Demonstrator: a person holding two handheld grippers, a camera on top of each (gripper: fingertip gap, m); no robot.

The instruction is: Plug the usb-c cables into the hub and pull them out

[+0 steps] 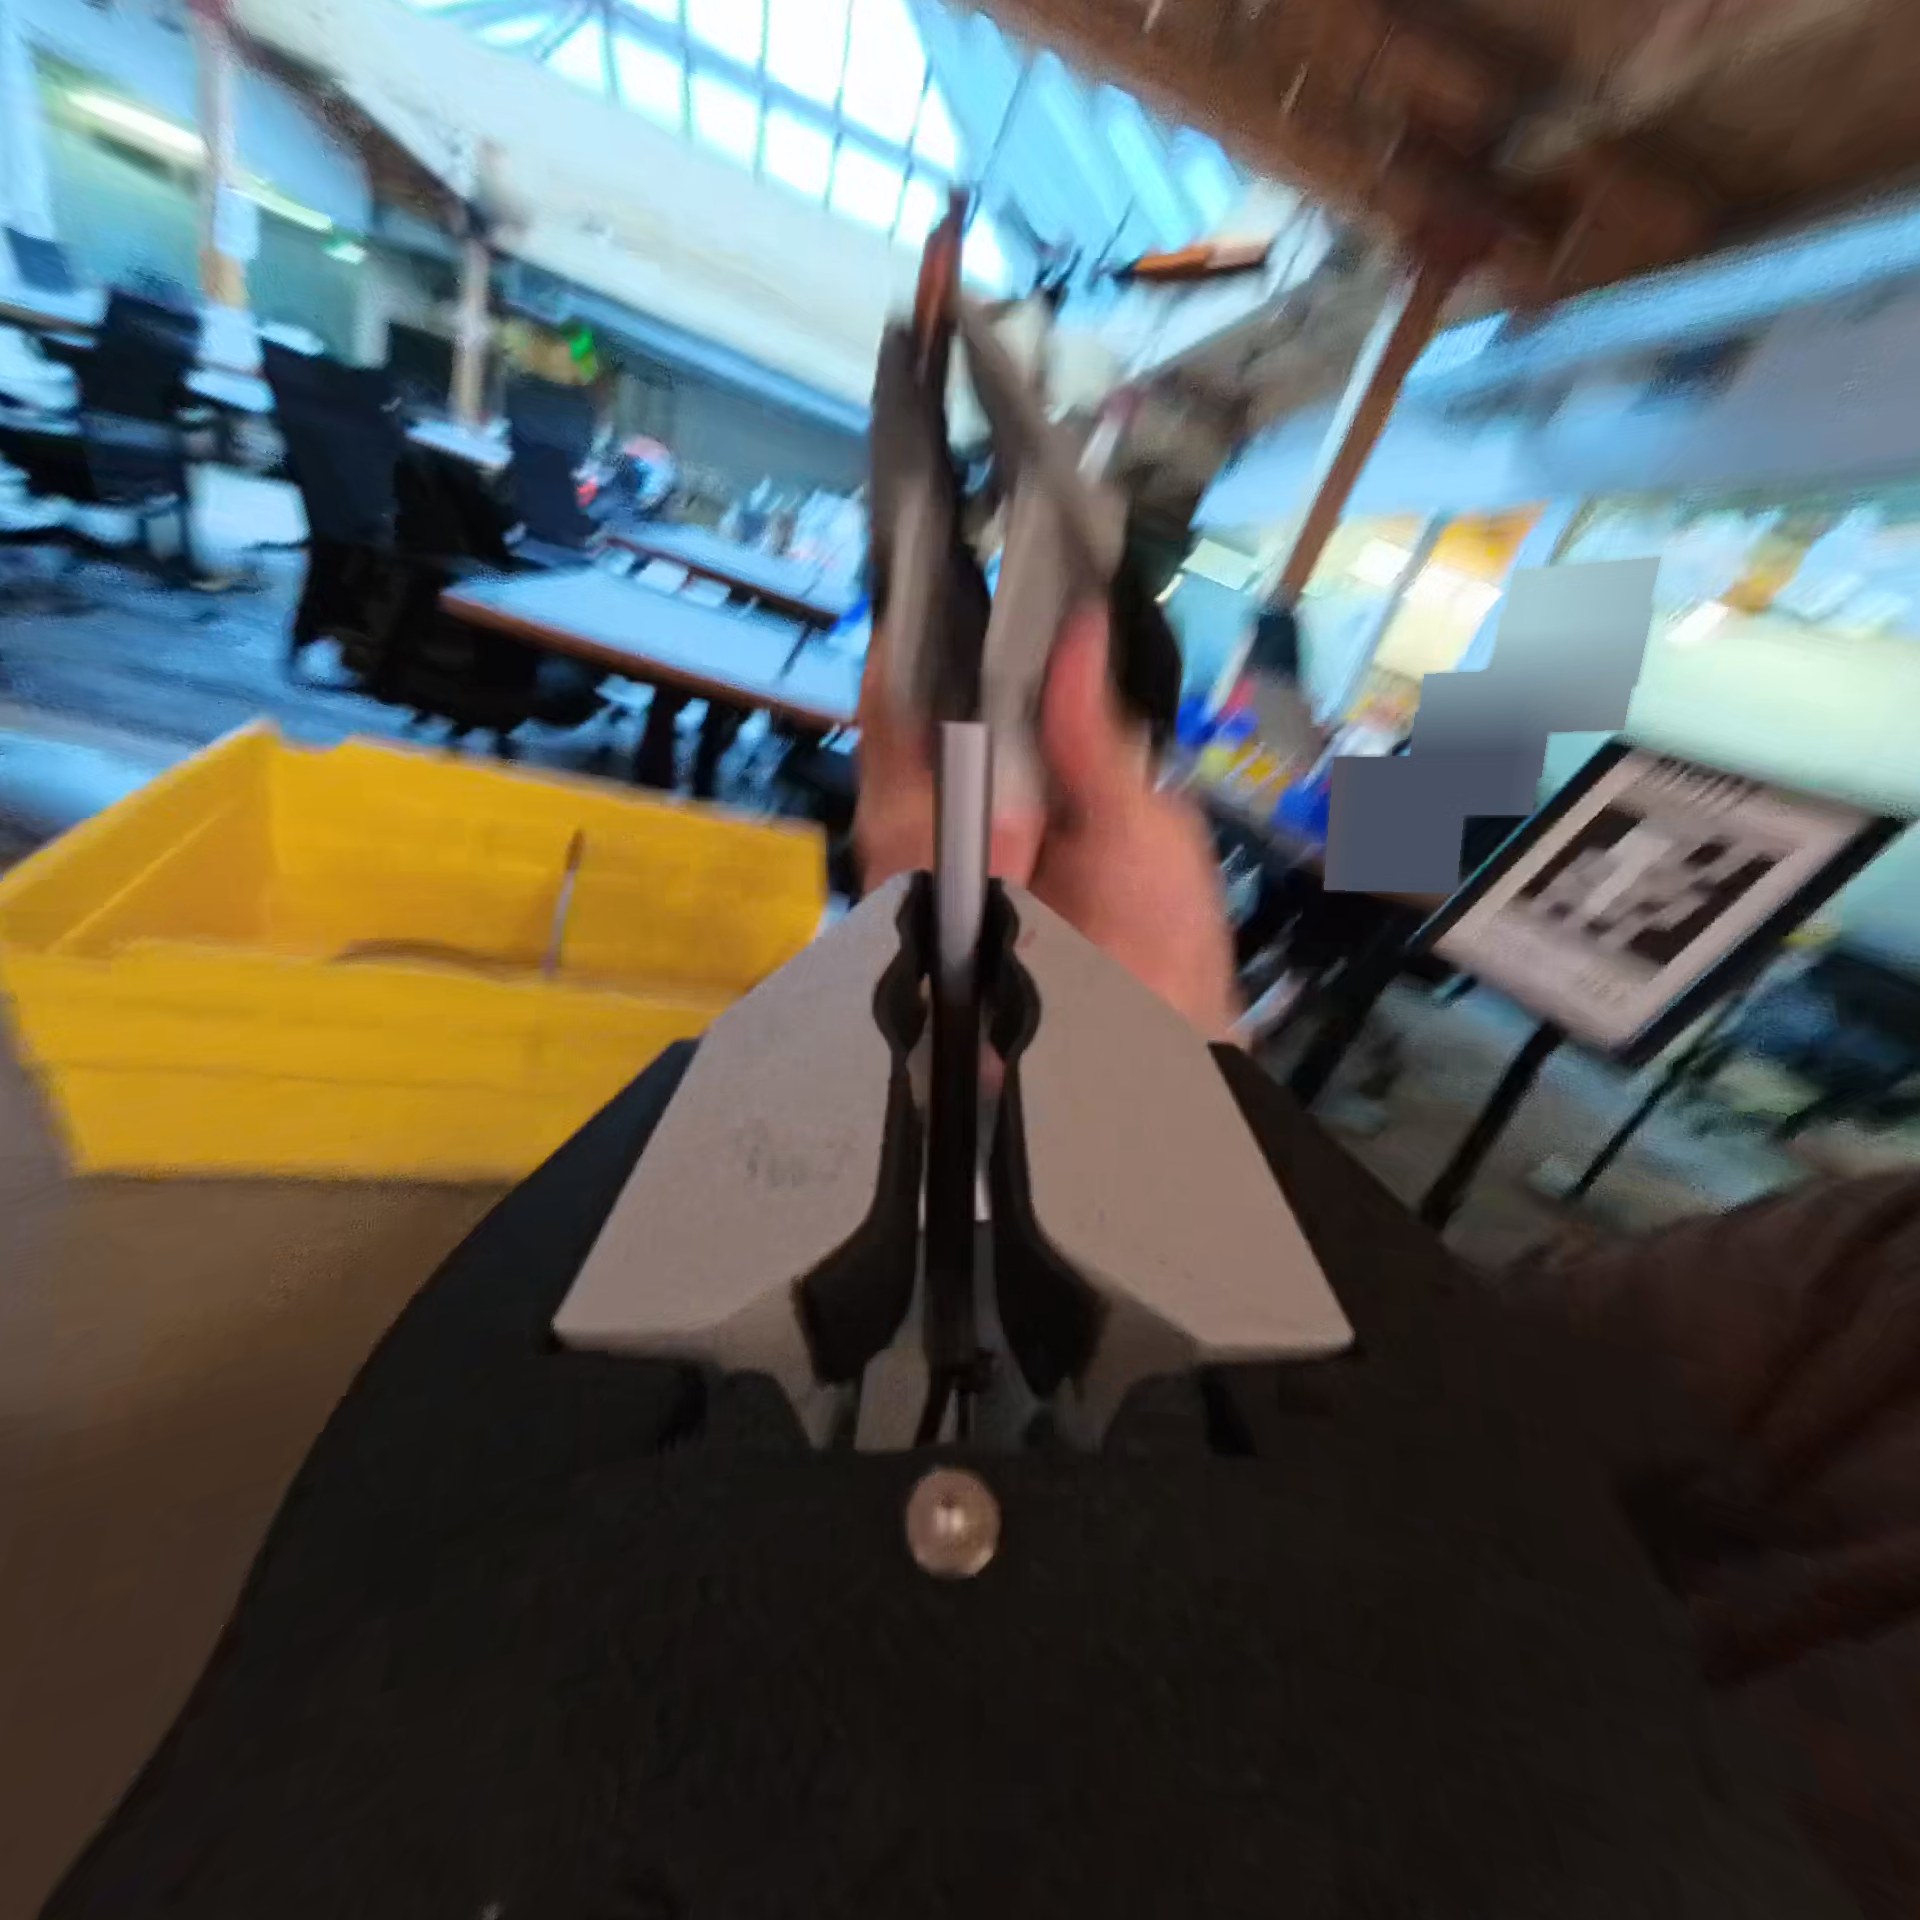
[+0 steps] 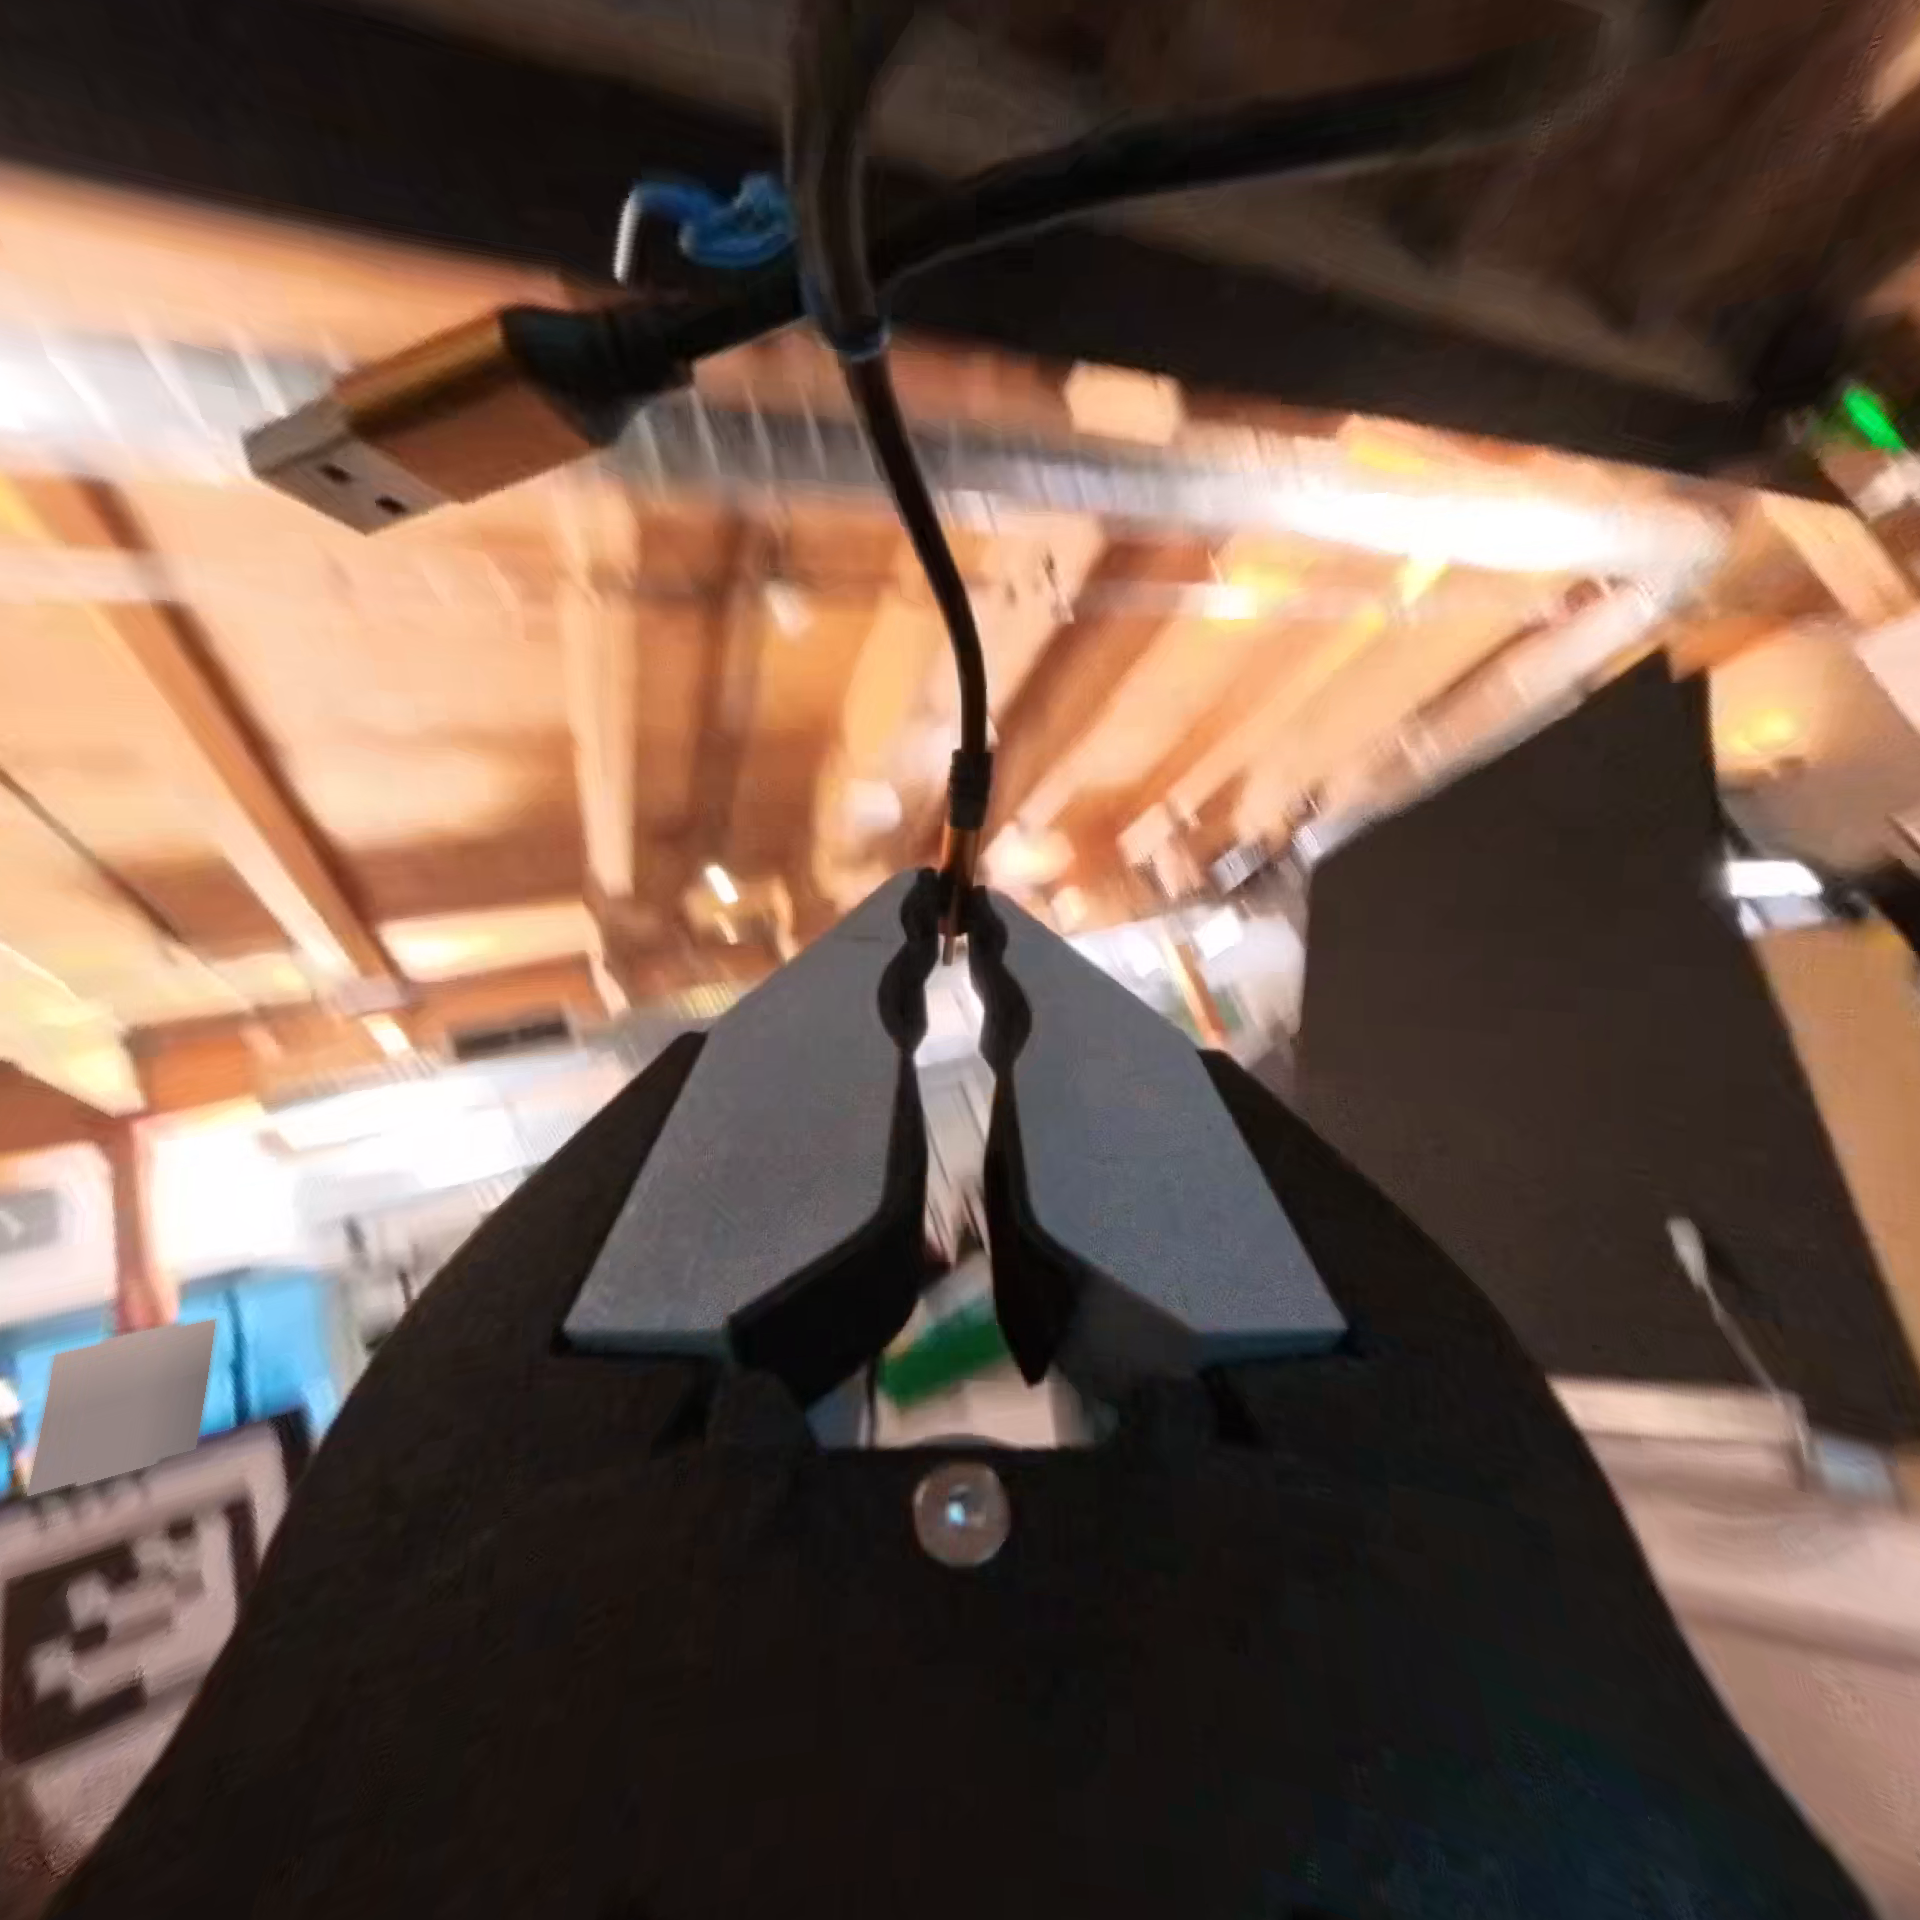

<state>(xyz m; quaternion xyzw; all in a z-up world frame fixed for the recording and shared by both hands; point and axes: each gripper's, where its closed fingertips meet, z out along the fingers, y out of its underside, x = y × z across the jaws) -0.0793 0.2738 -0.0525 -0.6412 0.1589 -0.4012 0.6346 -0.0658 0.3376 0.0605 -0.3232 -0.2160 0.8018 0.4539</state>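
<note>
Left gripper [image 1: 958, 894], seen in the left wrist view, is clenched on a thin silver hub [image 1: 964, 831] held edge-on, its slim end standing up past the fingertips. Beyond it, heavily blurred, the other gripper [image 1: 977, 520] points this way in a person's hand [image 1: 1101, 821]. A yellow bin [image 1: 312, 997] sits on the tan table [image 1: 208, 1351] to the left; black office chairs [image 1: 343, 520] and desks [image 1: 665, 634] fill the blurred room behind, and a board with a black-and-white marker [image 1: 1652, 894] stands at right. Right gripper [image 2: 954, 920], in the right wrist view, is clamped on the copper-coloured plug of a usb-c cable [image 2: 940, 582], gripped at the very fingertips. The black cord rises to a bundle bound with a blue tie [image 2: 727, 223], from which a copper-shelled USB-A plug [image 2: 436, 426] juts to the left. Wooden ceiling beams [image 2: 260, 779] show behind, blurred. The plug and the hub are apart.
</note>
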